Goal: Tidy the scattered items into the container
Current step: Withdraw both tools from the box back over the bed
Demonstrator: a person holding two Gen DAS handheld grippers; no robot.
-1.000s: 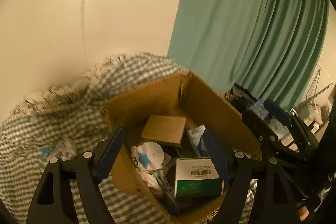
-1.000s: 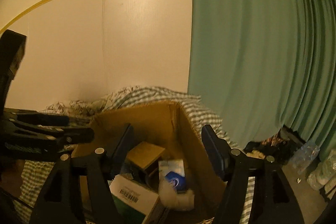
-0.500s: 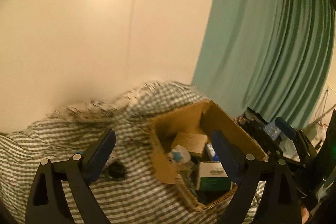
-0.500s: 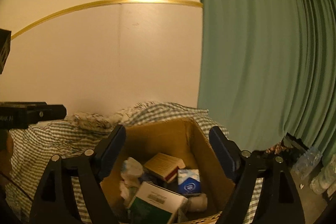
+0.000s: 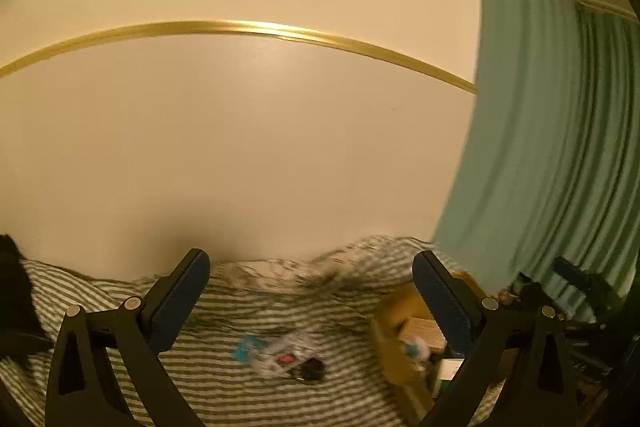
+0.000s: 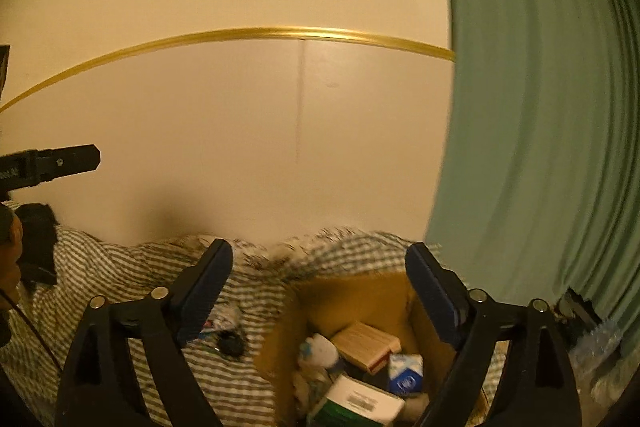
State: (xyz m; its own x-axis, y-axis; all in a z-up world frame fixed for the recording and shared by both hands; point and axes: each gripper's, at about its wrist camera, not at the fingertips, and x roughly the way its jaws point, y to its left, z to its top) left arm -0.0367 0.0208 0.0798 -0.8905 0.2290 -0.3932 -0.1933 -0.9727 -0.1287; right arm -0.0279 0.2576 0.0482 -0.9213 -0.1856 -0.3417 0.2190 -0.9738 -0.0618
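**Both tongs wide and empty, raised away from the cardboard box**

The left gripper (image 5: 311, 301) stands wide, its jaws have just been opening, and nothing is between them. One second ago it looked down into the cardboard box (image 5: 390, 343); now it looks more at the cream wall (image 5: 240, 155), and the box sits low at the right, partly behind the right finger. The right gripper (image 6: 319, 283) is also wide and holds nothing; its jaws have just been opening too. The box (image 6: 348, 297) was filling its lower view before; now it appears smaller and lower.

Inside the box lie a brown wooden block (image 6: 366, 345), a small blue and white carton (image 6: 406, 373), a green and white box with a barcode (image 6: 360, 405) and a white rounded item (image 6: 320, 349).

Still outside, on the checked blanket (image 5: 224, 379), just left of the box, are a crinkled clear packet with blue and red marks (image 5: 276, 351) and a small black object (image 5: 312, 371) touching it.

The green curtain (image 6: 540, 147) hangs at the right. Both views are blurred, so the labels are not readable. The box's near side is cut off by the frame edge. In the right wrist view a dark part of the other tool (image 6: 52, 165) enters from the left edge.
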